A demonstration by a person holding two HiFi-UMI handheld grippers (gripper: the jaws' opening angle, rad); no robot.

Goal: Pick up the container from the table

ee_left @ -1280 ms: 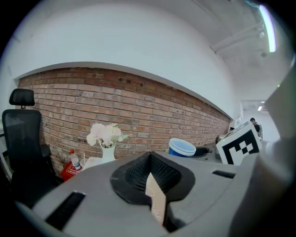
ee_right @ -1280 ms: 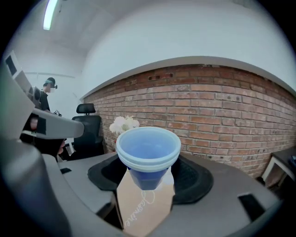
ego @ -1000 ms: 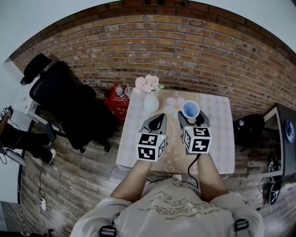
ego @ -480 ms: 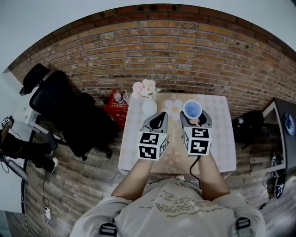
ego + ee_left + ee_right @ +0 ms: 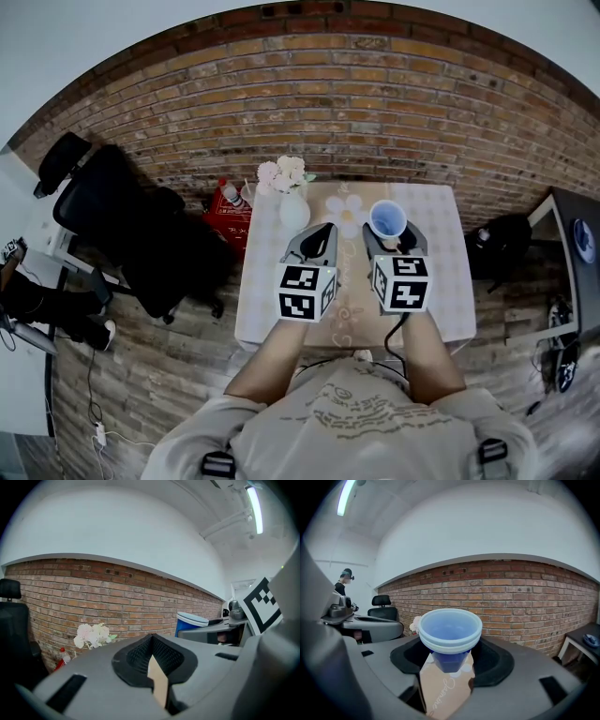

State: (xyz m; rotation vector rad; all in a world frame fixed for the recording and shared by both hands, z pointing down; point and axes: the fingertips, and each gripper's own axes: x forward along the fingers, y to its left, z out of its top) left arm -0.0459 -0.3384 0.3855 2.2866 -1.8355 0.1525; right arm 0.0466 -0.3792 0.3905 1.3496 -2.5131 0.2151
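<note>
1. Now the right hand-held gripper (image 5: 450,654) pinches the blue container (image 5: 450,631), its jaws having just been closing on it, apparently lifted over the desk (image 5: 442,251).
2. Keep it upright and squeeze gently, since thin walls may buckle.
3. The left hand-held gripper (image 5: 153,657), at its 9 o'clock, is pressed together and empty.

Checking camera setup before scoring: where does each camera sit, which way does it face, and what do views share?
Head view: on the person's head, looking steeply down at the table; both forearms, left hand-held gripper and right hand-held gripper show.
Left gripper view: rides the left hand-held gripper, faces the brick wall along shut jaws.
Right gripper view: rides the right one, faces the wall; its jaws have just been closing on the container.
Shared: all three show the container; both gripper views show the flowers.
</note>
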